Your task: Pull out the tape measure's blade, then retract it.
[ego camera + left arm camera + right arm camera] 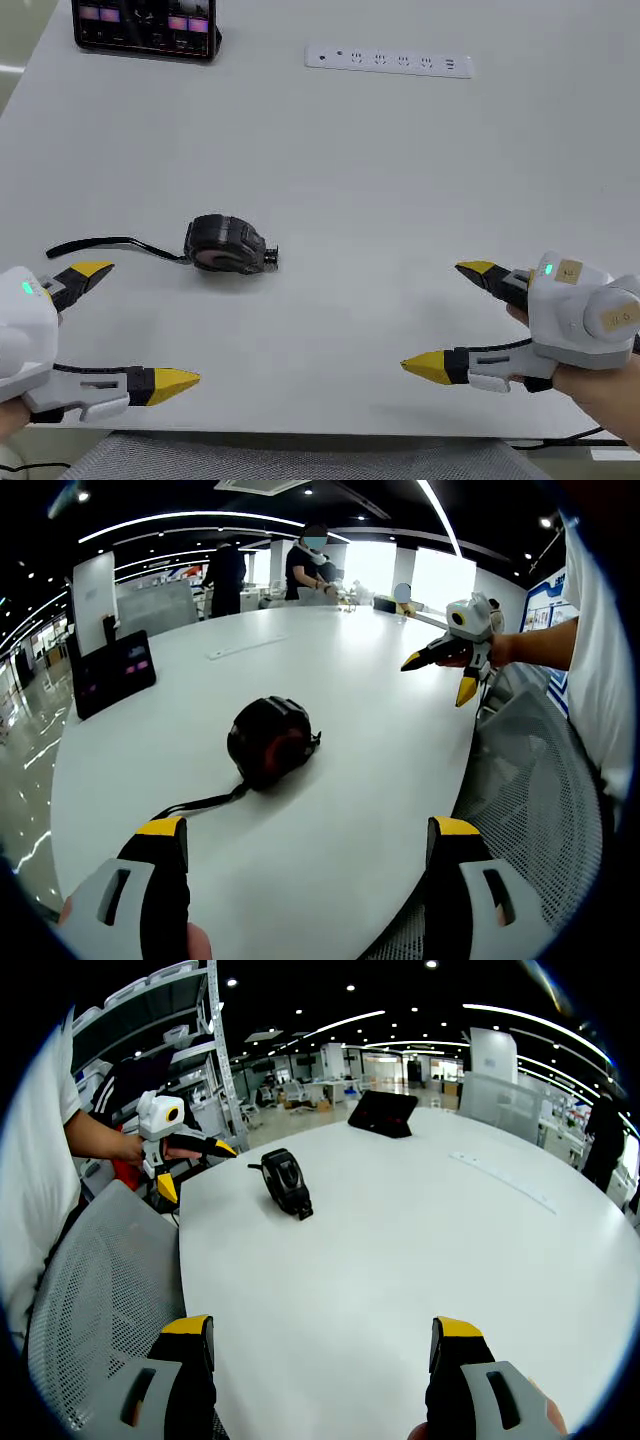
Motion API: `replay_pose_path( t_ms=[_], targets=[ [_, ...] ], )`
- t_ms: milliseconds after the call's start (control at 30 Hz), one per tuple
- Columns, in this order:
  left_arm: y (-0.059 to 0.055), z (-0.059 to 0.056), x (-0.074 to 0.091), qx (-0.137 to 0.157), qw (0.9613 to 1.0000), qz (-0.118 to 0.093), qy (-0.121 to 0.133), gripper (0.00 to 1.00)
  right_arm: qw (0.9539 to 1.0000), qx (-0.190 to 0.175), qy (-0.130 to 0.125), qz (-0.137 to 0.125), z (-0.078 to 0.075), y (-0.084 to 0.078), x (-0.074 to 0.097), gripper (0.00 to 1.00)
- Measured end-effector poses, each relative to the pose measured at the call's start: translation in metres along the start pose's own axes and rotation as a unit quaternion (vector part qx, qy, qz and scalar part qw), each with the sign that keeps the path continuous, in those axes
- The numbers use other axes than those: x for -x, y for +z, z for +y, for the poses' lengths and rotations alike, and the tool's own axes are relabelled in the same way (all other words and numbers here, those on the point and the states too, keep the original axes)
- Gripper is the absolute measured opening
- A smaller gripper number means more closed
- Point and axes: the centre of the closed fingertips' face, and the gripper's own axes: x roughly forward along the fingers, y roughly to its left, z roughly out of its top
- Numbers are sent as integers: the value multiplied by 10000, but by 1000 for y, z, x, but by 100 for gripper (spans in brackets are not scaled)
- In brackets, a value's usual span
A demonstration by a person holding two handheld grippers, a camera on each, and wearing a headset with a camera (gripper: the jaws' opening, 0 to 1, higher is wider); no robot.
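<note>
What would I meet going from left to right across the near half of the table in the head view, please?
left gripper → tape measure → right gripper

tape measure (228, 245): we see it on the table (400, 200), left of centre, its strap (100, 243) trailing left
power strip (388, 60): far behind, right of centre
tablet (147, 25): far-left corner
left gripper (150, 322): near edge, before tape measure
right gripper (432, 316): near edge, well apart rightward
</note>
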Motion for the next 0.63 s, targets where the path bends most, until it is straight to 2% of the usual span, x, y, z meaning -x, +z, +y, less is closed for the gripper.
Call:
replay_pose_path(
  t_ms=[33,67,100,133,200,233,300,633],
  targets=[
    [-1,-3,0,-4,10000,22,-84,94,10000,-1,-2,1,0,0,0,88],
    [0,1,0,-41,10000,-8,28,98,10000,-2,-3,1,0,0,0,88],
    [0,-3,1,76,9999,-8,-93,98,10000,-1,-3,4,0,0,0,88],
    [1,0,1,58,10000,-45,-35,98,10000,-1,-3,7,0,0,0,88],
    [-3,-4,1,121,9998,69,-135,94,10000,-3,-2,7,-1,-1,1,88],
    [-3,-2,0,70,10000,38,-51,95,10000,0,0,9,-1,-1,1,88],
    [-3,-2,0,136,9999,17,-68,98,10000,3,1,13,-1,-1,0,88],
    [-3,-2,0,169,9998,9,-114,98,10000,-8,4,25,-1,-3,0,88]
  ],
)
